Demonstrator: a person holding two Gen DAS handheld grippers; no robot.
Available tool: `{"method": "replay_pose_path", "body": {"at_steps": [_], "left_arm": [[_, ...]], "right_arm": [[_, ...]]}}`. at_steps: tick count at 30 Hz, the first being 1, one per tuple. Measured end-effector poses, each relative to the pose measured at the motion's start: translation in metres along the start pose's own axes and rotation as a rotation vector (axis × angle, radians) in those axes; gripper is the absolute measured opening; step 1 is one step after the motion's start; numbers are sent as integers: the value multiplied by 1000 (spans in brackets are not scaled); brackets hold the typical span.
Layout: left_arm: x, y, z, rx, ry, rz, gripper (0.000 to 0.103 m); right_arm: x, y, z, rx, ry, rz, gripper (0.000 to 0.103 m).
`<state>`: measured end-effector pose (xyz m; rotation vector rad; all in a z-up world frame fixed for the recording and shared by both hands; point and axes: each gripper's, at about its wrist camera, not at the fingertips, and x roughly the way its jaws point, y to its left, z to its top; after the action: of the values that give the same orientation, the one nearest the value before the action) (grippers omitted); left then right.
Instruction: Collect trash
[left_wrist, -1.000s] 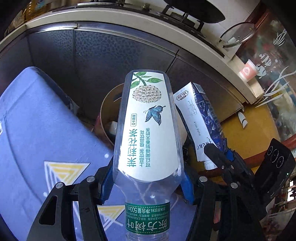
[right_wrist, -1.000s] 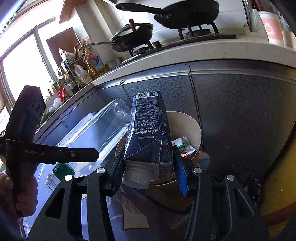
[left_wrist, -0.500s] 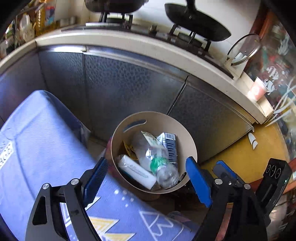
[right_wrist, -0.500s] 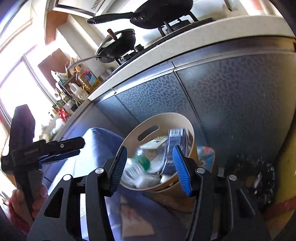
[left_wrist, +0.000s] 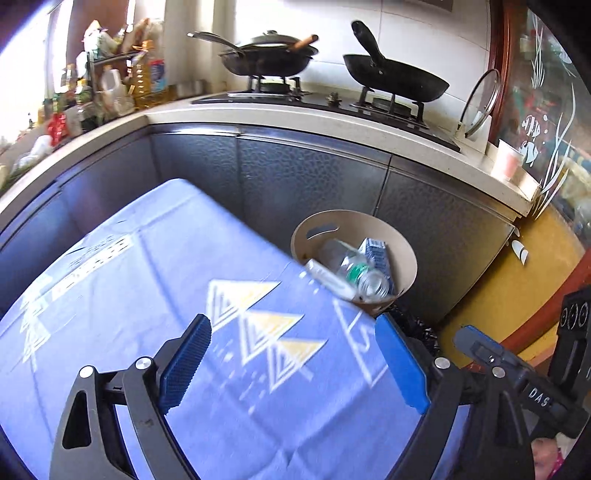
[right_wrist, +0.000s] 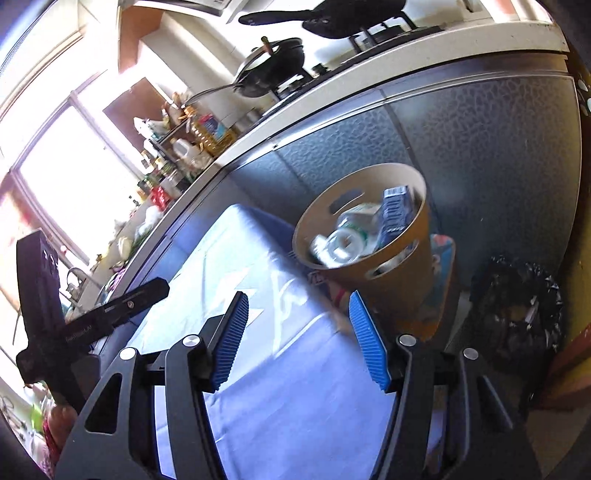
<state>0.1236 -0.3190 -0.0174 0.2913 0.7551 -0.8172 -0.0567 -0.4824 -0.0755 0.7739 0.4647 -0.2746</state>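
A tan round trash bin (left_wrist: 400, 245) stands on the floor against the grey cabinet; it also shows in the right wrist view (right_wrist: 413, 280). Inside lie a clear tea bottle (left_wrist: 360, 273) with a green neck label, a blue milk carton (left_wrist: 375, 251) and a white package (left_wrist: 327, 277). The bottle (right_wrist: 341, 245) and carton (right_wrist: 397, 210) show in the right wrist view too. My left gripper (left_wrist: 291, 365) is open and empty above the blue tablecloth (left_wrist: 129, 295). My right gripper (right_wrist: 297, 338) is open and empty, back from the bin.
The kitchen counter (left_wrist: 332, 122) holds a stove with two black pans (left_wrist: 395, 79). A black crumpled bag (right_wrist: 517, 306) lies on the floor right of the bin. The right gripper's body (left_wrist: 524, 380) shows at the lower right in the left wrist view.
A second ago each gripper held an item: left the bottle, right the carton. Both were let go into the bin. Both grippers have since pulled up and back over the table.
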Motion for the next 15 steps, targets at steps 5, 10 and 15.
{"method": "replay_pose_path", "body": {"at_steps": [5, 10, 15], "left_arm": [[-33, 15, -19, -46, -42, 11, 91], [-66, 24, -36, -69, -103, 18, 94], [-91, 33, -49, -81, -158, 33, 98]], "right_arm": [[-20, 33, -11, -48, -20, 18, 63], [-39, 61, -23, -87, -34, 28, 66], [-53, 86, -37, -121, -43, 17, 68]]}}
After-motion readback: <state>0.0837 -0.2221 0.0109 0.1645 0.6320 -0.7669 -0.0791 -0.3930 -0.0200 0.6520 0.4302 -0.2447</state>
